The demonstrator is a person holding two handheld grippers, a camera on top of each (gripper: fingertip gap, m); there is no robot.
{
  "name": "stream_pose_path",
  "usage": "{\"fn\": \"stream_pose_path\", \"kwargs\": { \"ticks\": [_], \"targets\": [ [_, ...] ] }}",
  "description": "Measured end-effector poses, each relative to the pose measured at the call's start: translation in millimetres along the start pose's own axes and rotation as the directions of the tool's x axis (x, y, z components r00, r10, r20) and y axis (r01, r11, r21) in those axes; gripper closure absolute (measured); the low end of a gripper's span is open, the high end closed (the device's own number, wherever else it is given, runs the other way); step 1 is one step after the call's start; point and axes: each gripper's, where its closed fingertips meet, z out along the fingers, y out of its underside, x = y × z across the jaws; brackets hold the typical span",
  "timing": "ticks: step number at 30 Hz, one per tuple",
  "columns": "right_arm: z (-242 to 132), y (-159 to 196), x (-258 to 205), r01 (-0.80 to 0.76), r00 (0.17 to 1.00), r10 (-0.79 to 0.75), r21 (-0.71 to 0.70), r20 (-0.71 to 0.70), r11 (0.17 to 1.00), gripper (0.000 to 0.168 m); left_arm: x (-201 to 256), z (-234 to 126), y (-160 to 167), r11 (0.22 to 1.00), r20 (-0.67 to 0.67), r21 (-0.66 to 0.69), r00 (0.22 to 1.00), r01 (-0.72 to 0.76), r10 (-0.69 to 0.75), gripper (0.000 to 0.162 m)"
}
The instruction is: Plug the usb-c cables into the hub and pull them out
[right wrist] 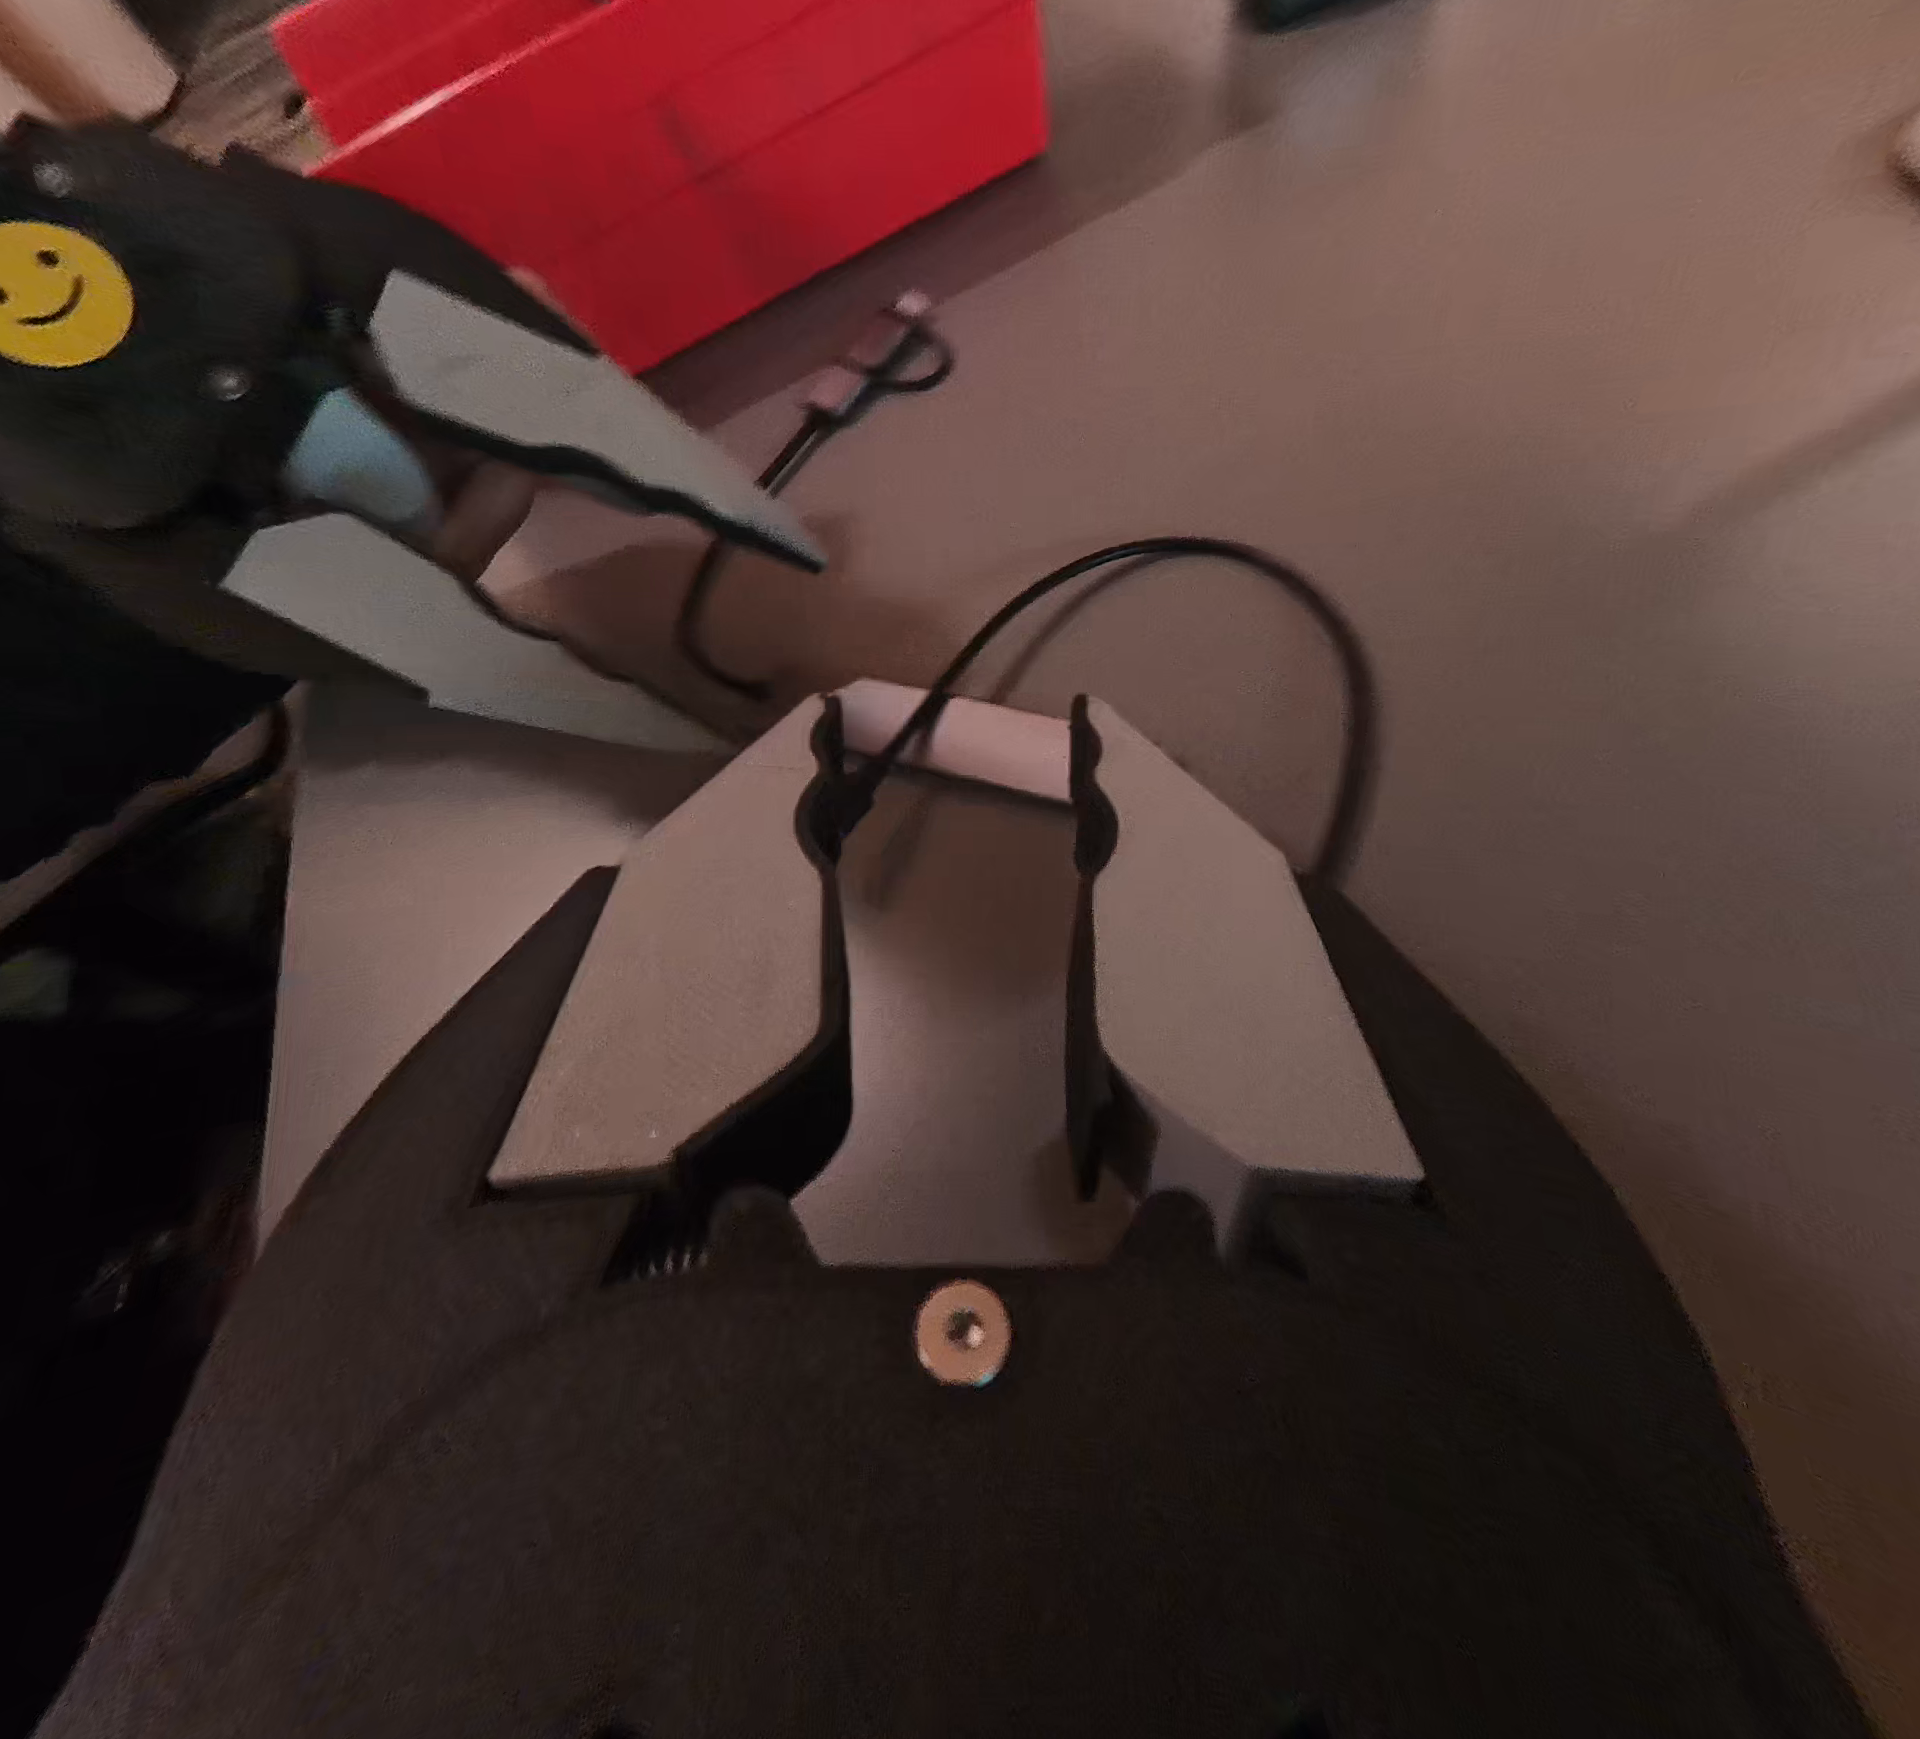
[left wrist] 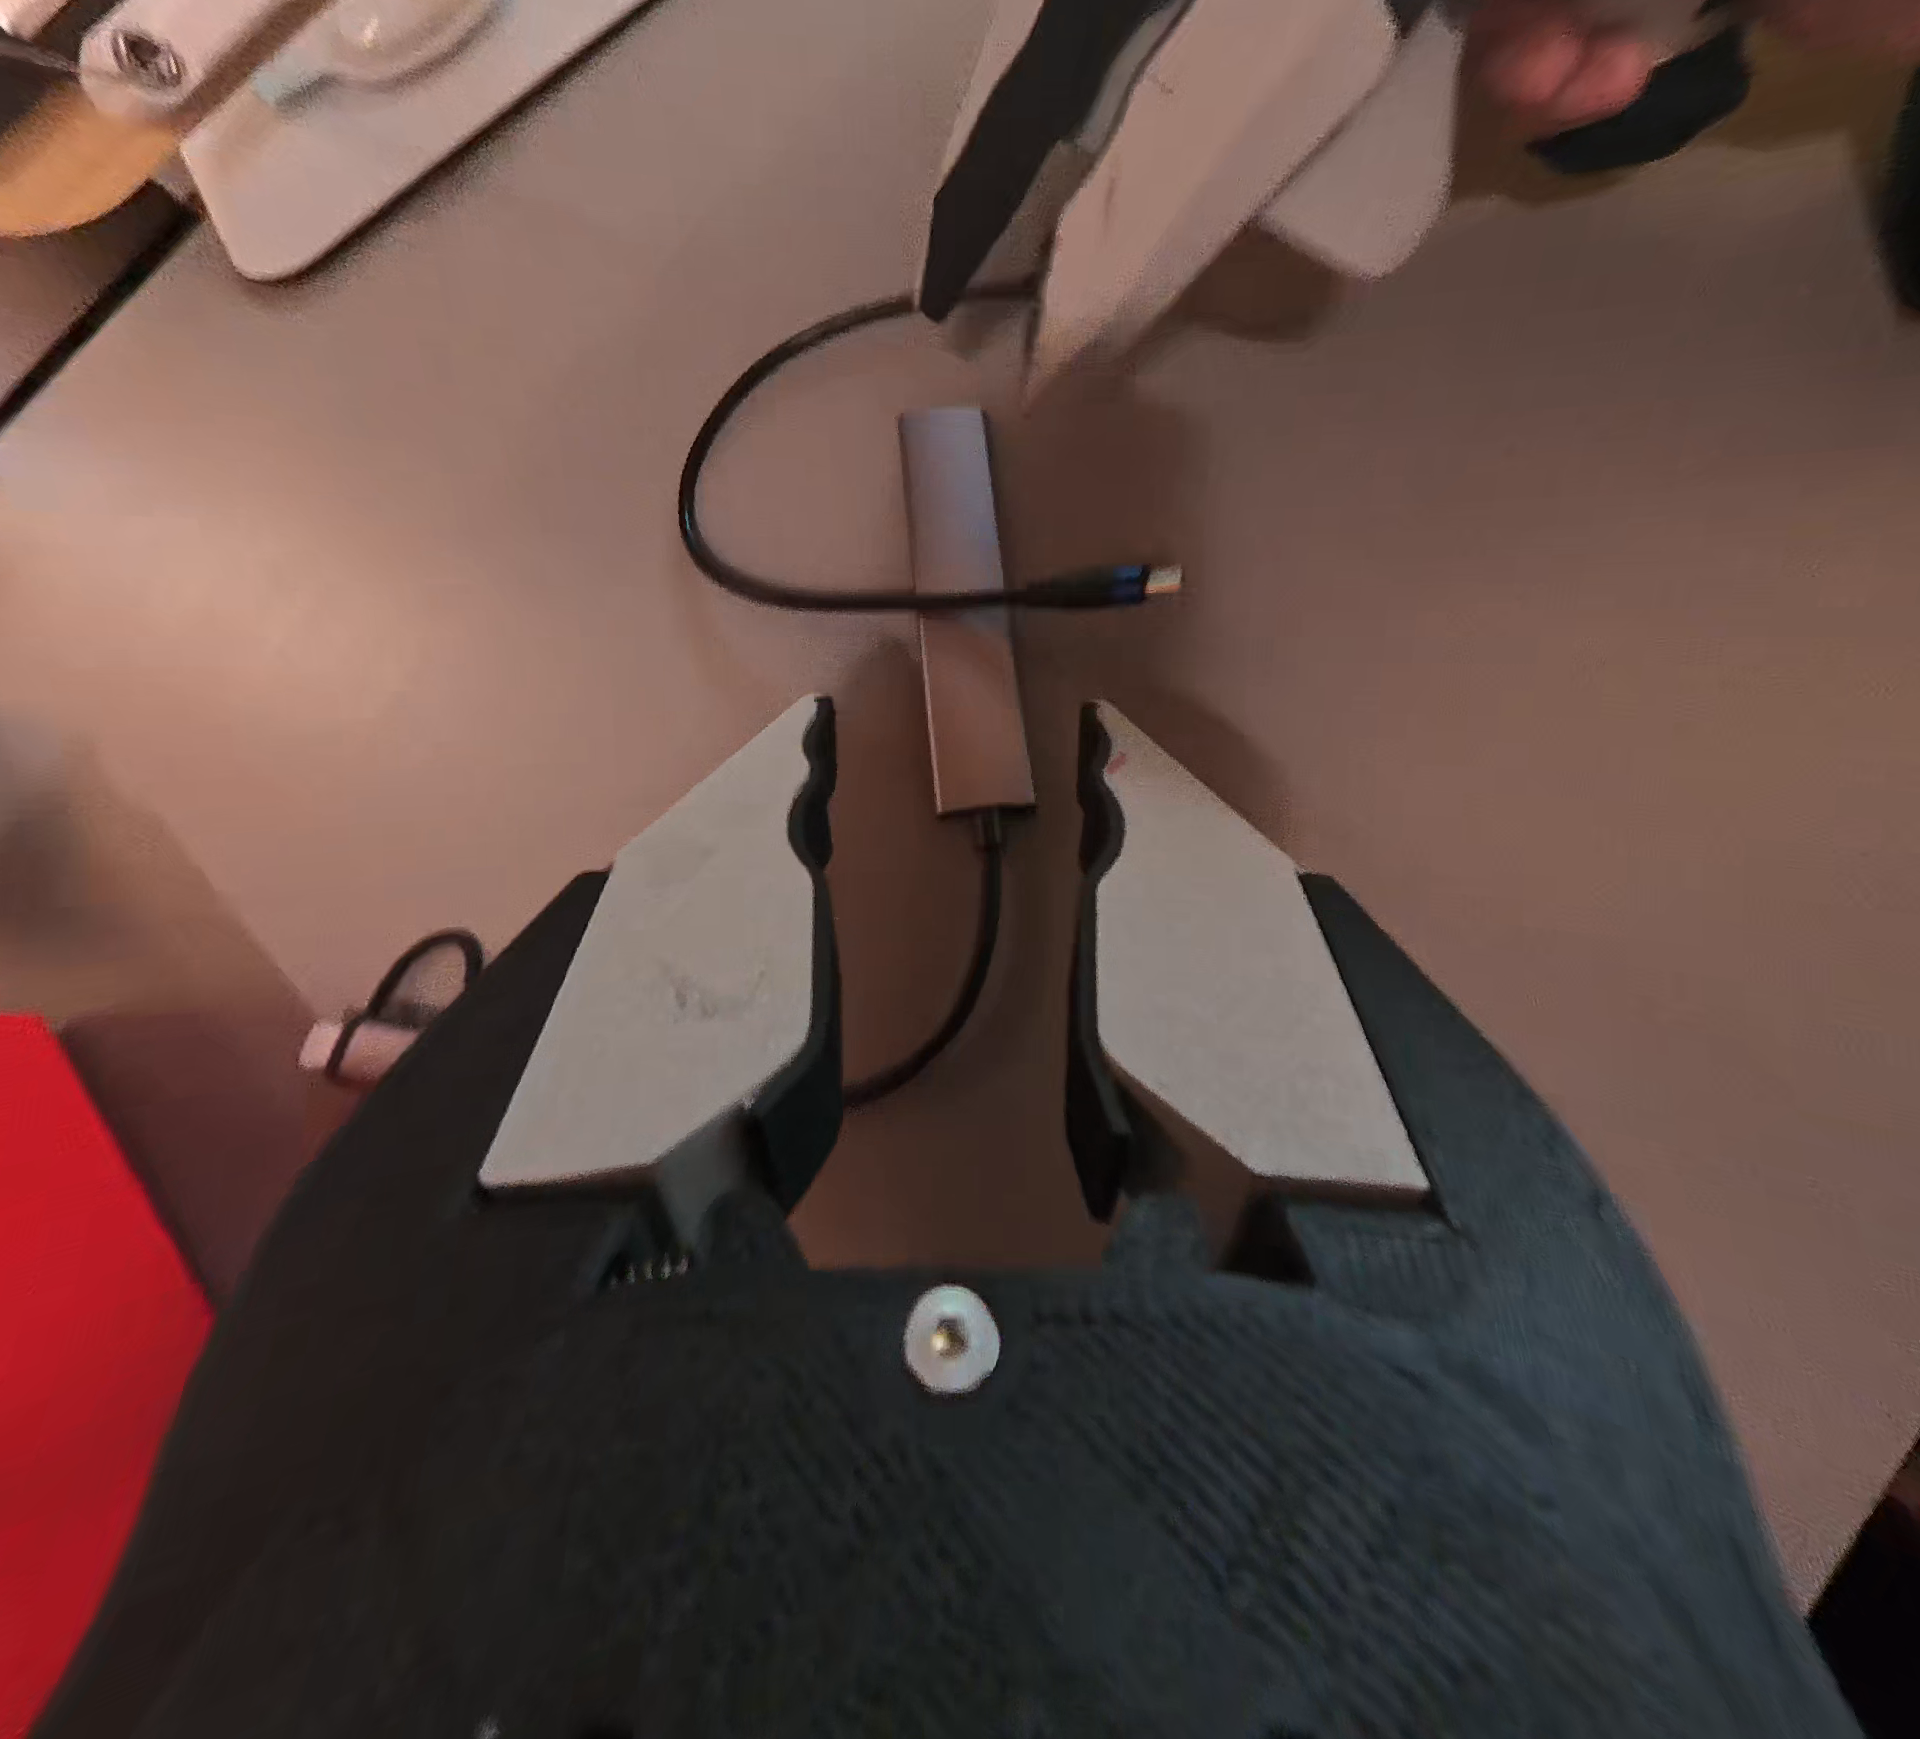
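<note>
Our left gripper (left wrist: 956, 754) hangs with jaws apart over the near end of the hub (left wrist: 966, 619), which lies flat mid-table. The cable (left wrist: 727, 442) drapes across the hub, plug (left wrist: 1127, 586) to its right. Our right gripper (right wrist: 954, 754), jaws apart, straddles the cable's far stretch. We should pin the hub first, then take the cable near its plug.

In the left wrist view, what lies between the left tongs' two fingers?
The near end of the grey hub and its own black cord trailing back over the table. The left tongs are open, touching neither.
</note>
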Motion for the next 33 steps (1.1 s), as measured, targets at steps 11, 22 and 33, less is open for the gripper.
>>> {"fn": "stream_pose_path", "kwargs": {
  "ticks": [11,22,33],
  "targets": [
    [38,34,-14,0.102,0.991,-0.119,-0.228,-0.063,0.968,0.168,-2,-7,18,0.999,0.036,-0.013,0.999,0.032,-0.032,0.118],
    [5,-7,-4,-0.010,0.999,0.012,0.035,-0.045,0.999,0.168,31,-12,-9,0.983,-0.181,0.138,0.979,0.124,-0.099,0.126],
    [-10,-19,-15,-0.037,0.998,0.031,0.125,0.057,0.991,0.168,1,3,-40,0.913,-0.295,0.193,0.909,0.360,-0.296,0.132]
  ]
}}
